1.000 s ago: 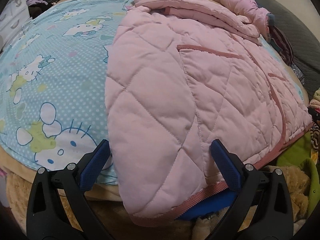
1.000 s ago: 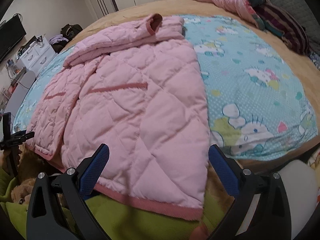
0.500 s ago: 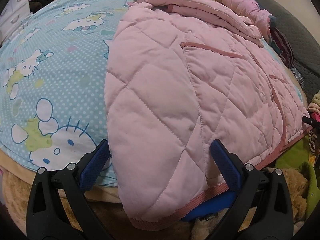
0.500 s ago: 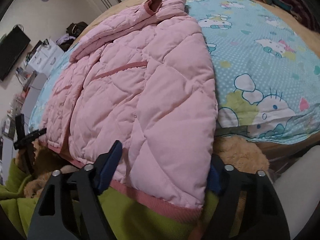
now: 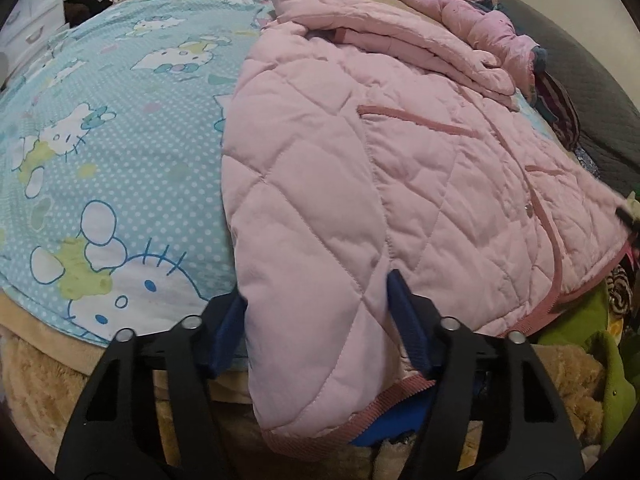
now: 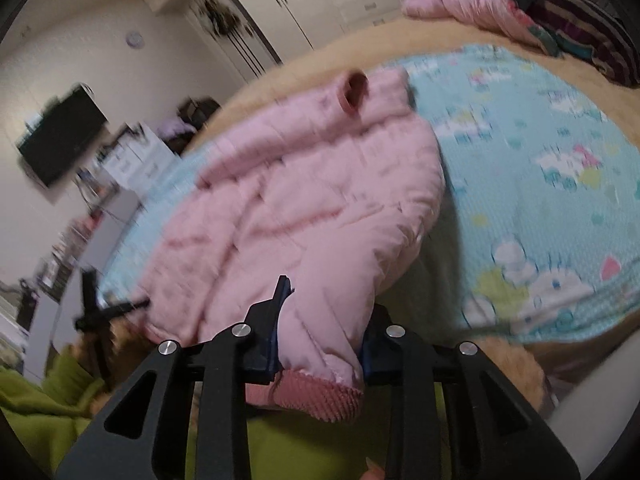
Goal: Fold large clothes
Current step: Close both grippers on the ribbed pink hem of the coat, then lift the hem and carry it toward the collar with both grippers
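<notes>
Quilted pink jacket (image 5: 400, 168) lies on the bed's blue cartoon sheet (image 5: 120, 152), hem hanging off the near edge. Left gripper (image 5: 316, 324) and right gripper (image 6: 320, 336) each have narrow jaws pinching a hem corner. Lifting both evenly toward the far collar should keep the fold square.

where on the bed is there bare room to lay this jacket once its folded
Free: the blue cartoon-print sheet left of the pink quilted jacket, and the patch on its other side. Crowded: the far corner, with a heap of pink and striped clothes.
</notes>
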